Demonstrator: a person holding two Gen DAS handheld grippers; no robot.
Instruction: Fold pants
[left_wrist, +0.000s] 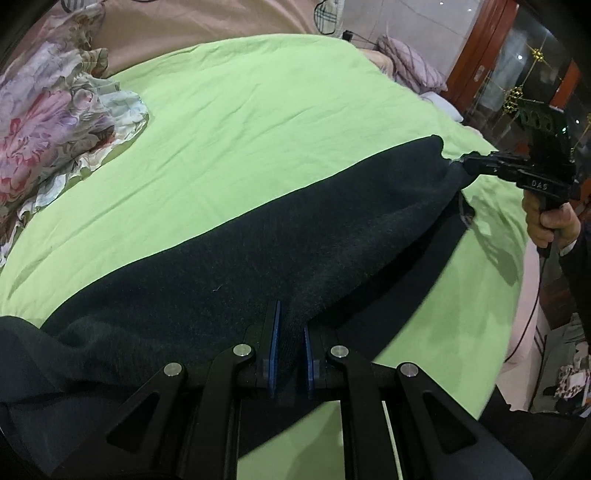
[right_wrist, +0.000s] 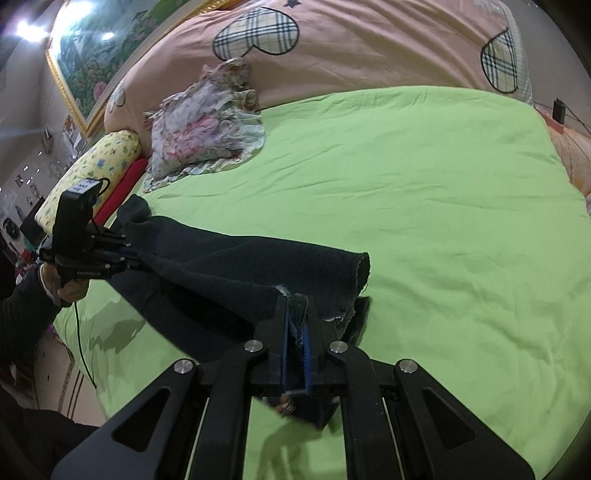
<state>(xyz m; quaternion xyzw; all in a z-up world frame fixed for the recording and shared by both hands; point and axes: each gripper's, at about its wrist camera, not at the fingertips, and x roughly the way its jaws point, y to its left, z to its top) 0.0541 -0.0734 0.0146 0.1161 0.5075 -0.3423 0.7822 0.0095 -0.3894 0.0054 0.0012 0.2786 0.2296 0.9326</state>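
Pants: a dark garment (left_wrist: 229, 266) is stretched between the two tongs above a green sheet; in the left wrist view it runs from the lower left of the frame to the right edge, in the right wrist view (right_wrist: 229, 273) from the left edge to the lower middle.
Left tongs: seen at the bottom middle of their own view (left_wrist: 291, 332), pressed together on a fold of the pants; in the right wrist view they are at the left edge (right_wrist: 138, 258), pinching the cloth's far end.
Right tongs: at the bottom middle of their own view (right_wrist: 296, 314), pinched on a frayed hem of the pants; in the left wrist view they appear at the right edge (left_wrist: 458, 162), clamped on the cloth's corner.
Hands: a hand (left_wrist: 546, 218) is wrapped around the right handle; another (right_wrist: 70, 291) grips the left handle.
Green sheet: spread over the bed (left_wrist: 258, 122), filling the middle of both views.
Floral cloth: a crumpled bundle (left_wrist: 55, 122) lies on the sheet at the upper left.
Pink duvet: with plaid hearts (right_wrist: 351, 44), across the top of the right wrist view.
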